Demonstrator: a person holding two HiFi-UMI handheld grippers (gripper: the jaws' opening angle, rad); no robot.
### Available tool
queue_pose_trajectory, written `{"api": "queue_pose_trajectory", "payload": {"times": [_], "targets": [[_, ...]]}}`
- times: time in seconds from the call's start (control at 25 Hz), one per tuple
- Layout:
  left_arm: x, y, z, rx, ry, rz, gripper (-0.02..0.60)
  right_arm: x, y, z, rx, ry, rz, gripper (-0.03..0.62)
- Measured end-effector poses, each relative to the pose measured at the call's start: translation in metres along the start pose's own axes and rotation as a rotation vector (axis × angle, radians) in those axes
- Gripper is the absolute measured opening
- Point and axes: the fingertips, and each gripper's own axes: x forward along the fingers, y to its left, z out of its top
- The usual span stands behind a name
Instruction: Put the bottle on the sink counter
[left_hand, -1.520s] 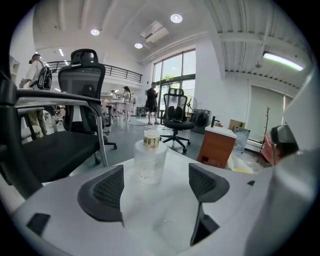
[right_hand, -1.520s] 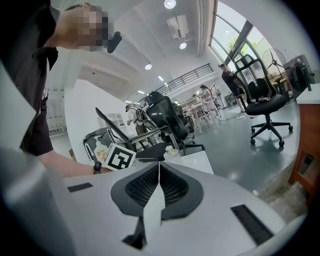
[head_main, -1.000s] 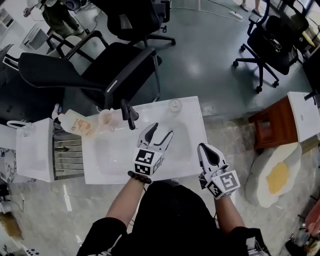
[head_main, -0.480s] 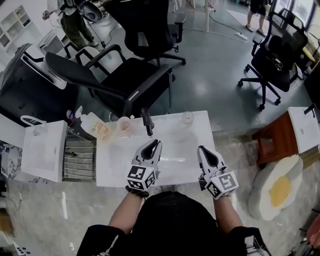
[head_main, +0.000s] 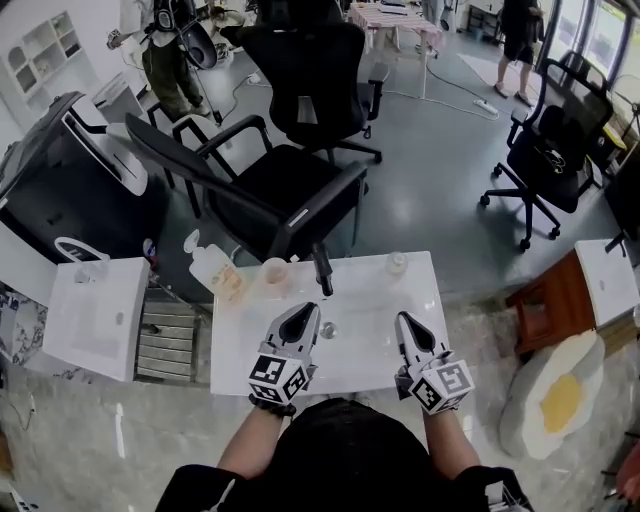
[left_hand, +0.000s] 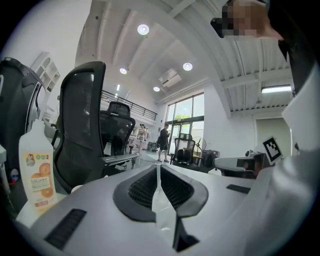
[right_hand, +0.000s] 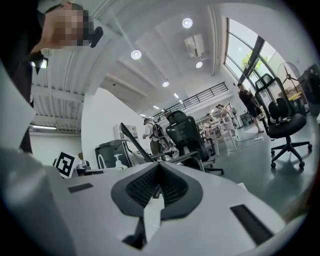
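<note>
While poised over white sink counter (head_main: 365, 352), left gripper (head_main: 308, 312) and right gripper (head_main: 404, 322) pictured with jaws pressed together, nothing between; bottle (head_main: 214, 276) upright at counter's far left corner, beside cup (head_main: 273, 271).

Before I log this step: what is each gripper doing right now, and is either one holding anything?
Left gripper: closed, holding nothing.
Right gripper: closed, holding nothing.
</note>
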Motion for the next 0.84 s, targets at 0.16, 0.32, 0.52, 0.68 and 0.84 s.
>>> {"api": "queue_pose_trajectory", "payload": {"times": [0.16, 0.32, 0.52, 0.68, 0.84], "targets": [[-0.004, 0.008, 0.001, -0.002, -0.004, -0.013, 0.037, 0.004, 0.006, -0.002, 0.021, 0.004, -0.024, 0.029], [-0.007, 0.012, -0.001, -0.033, 0.003, -0.041, 0.038, 0.006, 0.007, -0.001, 0.07, -0.01, -0.026, 0.029], [-0.01, 0.01, -0.004, -0.038, 0.012, -0.07, 0.038, 0.007, 0.007, -0.002, 0.087, -0.016, -0.034, 0.029], [-0.015, 0.008, -0.003, -0.041, 0.007, -0.08, 0.038, 0.006, 0.014, -0.002, 0.078, -0.005, -0.018, 0.029], [-0.011, 0.012, 0.003, -0.034, -0.008, -0.082, 0.038, 0.015, 0.015, 0.003, 0.056, -0.023, 0.002, 0.029]]}}
